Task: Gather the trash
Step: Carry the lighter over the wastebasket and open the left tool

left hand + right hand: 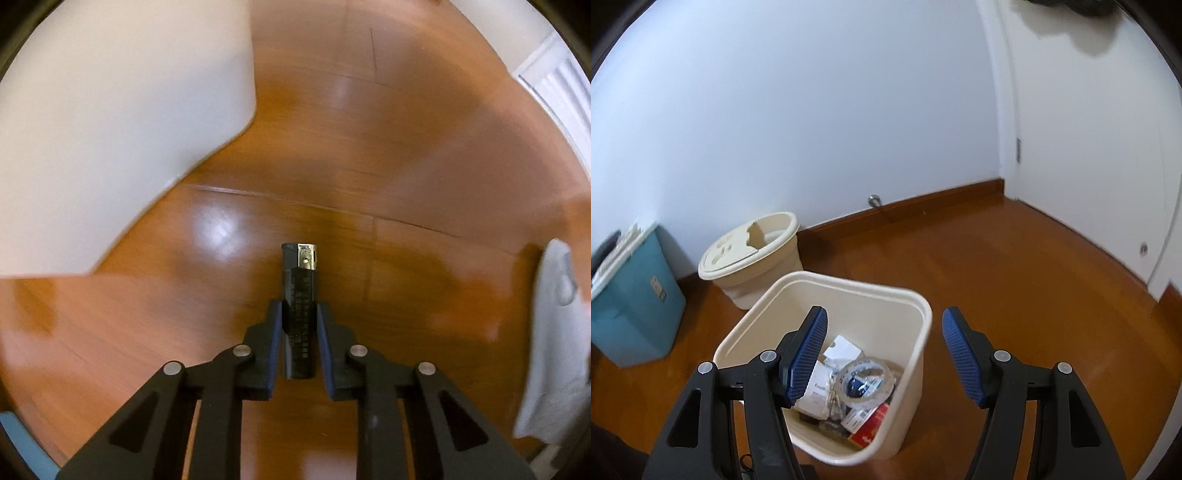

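In the left wrist view, the left gripper [298,325] has its blue-padded fingers [275,332] clamped on the sides of a black lighter [300,306], a slim rounded-edge stick with a shiny metal cap at its far end and rows of tiny white print too small to read. It sits at centre frame over a glossy orange-brown wooden floor [406,166] with plank seams and bright glare spots. A smooth cream bin wall [122,129] fills the upper left; a pale cloth [554,343], blurred, hangs at the right edge.

In the right wrist view, the right gripper [884,354] has its fingers [809,354], faced with blue ribbed pads, spread apart with nothing between them, above a square cream plastic trash bin [916,314] at lower centre. Inside lie a clear tape roll [864,380], a white paper roll [816,391] with partly hidden lettering, and a red packet [871,424]. Behind stand a round cream lidded bin [753,254] and, at left, a teal box [631,310] against the white wall [812,110].
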Action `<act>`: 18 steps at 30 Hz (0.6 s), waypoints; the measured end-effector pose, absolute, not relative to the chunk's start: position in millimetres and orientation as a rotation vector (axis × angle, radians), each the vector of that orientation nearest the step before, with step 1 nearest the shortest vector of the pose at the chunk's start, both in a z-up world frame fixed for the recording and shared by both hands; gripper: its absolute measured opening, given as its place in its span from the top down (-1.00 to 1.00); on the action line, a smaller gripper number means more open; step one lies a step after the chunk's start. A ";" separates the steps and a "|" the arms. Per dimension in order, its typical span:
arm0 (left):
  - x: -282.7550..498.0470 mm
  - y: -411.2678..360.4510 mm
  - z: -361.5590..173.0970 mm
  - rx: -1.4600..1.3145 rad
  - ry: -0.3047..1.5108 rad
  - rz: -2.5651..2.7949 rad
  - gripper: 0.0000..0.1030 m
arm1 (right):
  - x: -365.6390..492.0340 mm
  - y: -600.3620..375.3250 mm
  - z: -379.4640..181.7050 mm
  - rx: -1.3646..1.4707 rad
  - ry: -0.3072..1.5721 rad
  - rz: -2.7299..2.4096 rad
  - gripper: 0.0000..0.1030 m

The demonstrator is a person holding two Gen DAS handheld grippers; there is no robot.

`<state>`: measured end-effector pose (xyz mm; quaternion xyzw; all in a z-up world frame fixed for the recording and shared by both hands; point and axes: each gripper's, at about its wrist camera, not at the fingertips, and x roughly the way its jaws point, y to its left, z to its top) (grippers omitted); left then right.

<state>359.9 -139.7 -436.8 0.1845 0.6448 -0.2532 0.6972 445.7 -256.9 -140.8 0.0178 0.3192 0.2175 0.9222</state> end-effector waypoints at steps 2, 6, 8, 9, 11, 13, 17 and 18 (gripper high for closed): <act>358.3 -131.4 -410.4 0.346 1.412 -0.578 0.65 | 447.6 -258.4 -147.2 0.059 0.676 0.440 -0.32; 335.7 -127.3 -297.6 0.207 1.273 -0.660 0.65 | 444.2 -264.9 -150.7 0.061 0.656 0.413 -0.32; 332.3 -115.8 -236.5 0.156 1.198 -0.667 0.65 | 440.6 -275.1 -149.3 0.078 0.647 0.388 -0.32; 332.9 -108.5 -207.3 0.127 1.155 -0.657 0.65 | 439.9 -282.6 -149.3 0.104 0.647 0.373 -0.32; 350.3 -94.1 -152.9 0.058 1.070 -0.612 0.65 | 437.6 -292.1 -151.9 0.144 0.662 0.359 -0.32; 384.8 -76.7 -122.1 0.002 1.025 -0.519 0.65 | 435.4 -297.6 -154.4 0.179 0.674 0.340 -0.32; 456.7 -55.0 -125.4 -0.032 1.065 -0.363 0.65 | 429.7 -288.5 -158.6 0.209 0.696 0.373 -0.32; 472.9 -52.6 -131.9 -0.033 1.089 -0.339 0.65 | 427.2 -285.1 -160.0 0.210 0.698 0.385 -0.32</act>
